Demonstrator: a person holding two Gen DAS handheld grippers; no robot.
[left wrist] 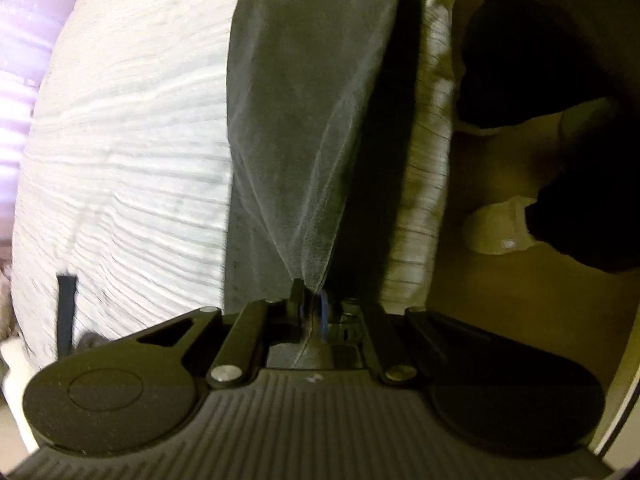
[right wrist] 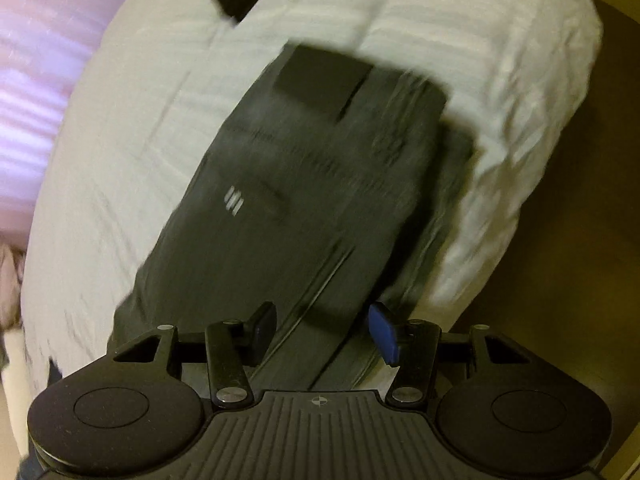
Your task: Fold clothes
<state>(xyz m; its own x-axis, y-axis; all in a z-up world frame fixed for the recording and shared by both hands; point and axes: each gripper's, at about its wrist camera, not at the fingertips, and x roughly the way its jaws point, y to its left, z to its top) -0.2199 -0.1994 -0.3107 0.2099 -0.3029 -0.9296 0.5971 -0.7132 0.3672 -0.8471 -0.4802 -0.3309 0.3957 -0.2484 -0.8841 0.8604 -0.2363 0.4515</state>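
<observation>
**On the white bed, one gripper pinching, one spread**

Over the white ribbed bedcover [left wrist: 120, 160], your left gripper [left wrist: 310, 300] had its fingers pressed together on a bunched fold of the dark grey garment [left wrist: 312, 120], which rose taut from the pads and draped away toward the far side. Beyond its right edge lay the bed's side and a dim brownish floor [left wrist: 500, 280].

Under your right gripper [right wrist: 324, 328], the dark garment [right wrist: 320, 180] lay flat on the bedcover [right wrist: 140, 140], stretching from the near edge toward the far right, a small pale logo [right wrist: 234, 199] on its left half. Your right fingers stood spread, cloth passing between them with neither pad pressing it. The view was blurred.
</observation>
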